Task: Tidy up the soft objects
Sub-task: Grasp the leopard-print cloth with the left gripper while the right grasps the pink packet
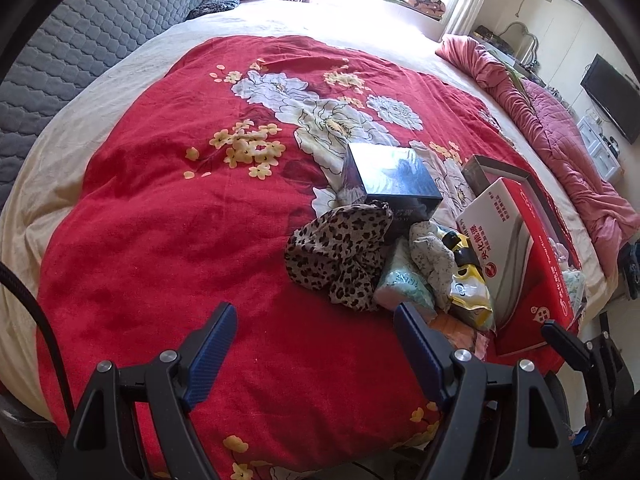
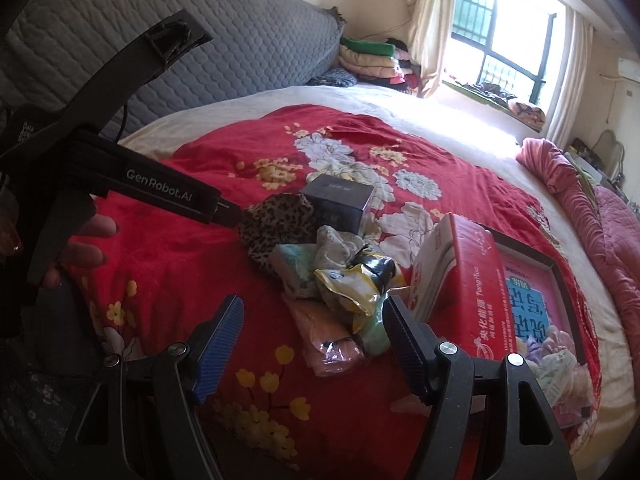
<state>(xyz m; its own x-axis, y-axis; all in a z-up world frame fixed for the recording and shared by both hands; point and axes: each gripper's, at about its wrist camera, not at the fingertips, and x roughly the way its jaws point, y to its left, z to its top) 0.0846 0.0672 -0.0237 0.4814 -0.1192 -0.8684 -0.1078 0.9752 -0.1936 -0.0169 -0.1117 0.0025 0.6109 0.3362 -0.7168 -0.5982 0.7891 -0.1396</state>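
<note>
- We see the soft things heaped on the red floral quilt [image 1: 160, 240] of the bed, toward its right side: a leopard-print cloth [image 1: 336, 256], a pale green packet [image 1: 404, 284], a speckled grey-white cloth [image 1: 430, 256] and a crumpled yellow bag [image 1: 470, 292] lying against one another.
- In our right wrist view a pink wrapped packet [image 2: 324, 336] and a light green soft piece [image 2: 374, 334] lie at the near edge of the heap.
- Our left tool [image 1: 316, 340] hangs above bare quilt with its jaws wide apart and nothing between them; the leopard-print cloth lies just ahead, and the right fingertip [image 1: 412, 320] shows in front of the green packet.
- Our right tool [image 2: 312, 328] is likewise spread wide and empty; the pink packet and the light green piece show in the gap between its fingers, the yellow bag just beyond. Whether anything touches we cannot tell.
- A dark glossy box [image 1: 394, 188] stands behind the heap, touching the leopard cloth.
- A red-and-white carton [image 2: 460, 280] stands on edge just right of the heap, leaning at an open shallow box [image 2: 556, 280] that holds more pale soft things.
- In the right wrist view the left tool's body crosses the left part of the picture, with a person's fingers [image 2: 86, 240] behind it.
- A rumpled pink blanket [image 1: 560, 132] lies along the bed's right edge; a grey quilted headboard [image 1: 100, 40] backs the far-left side.
</note>
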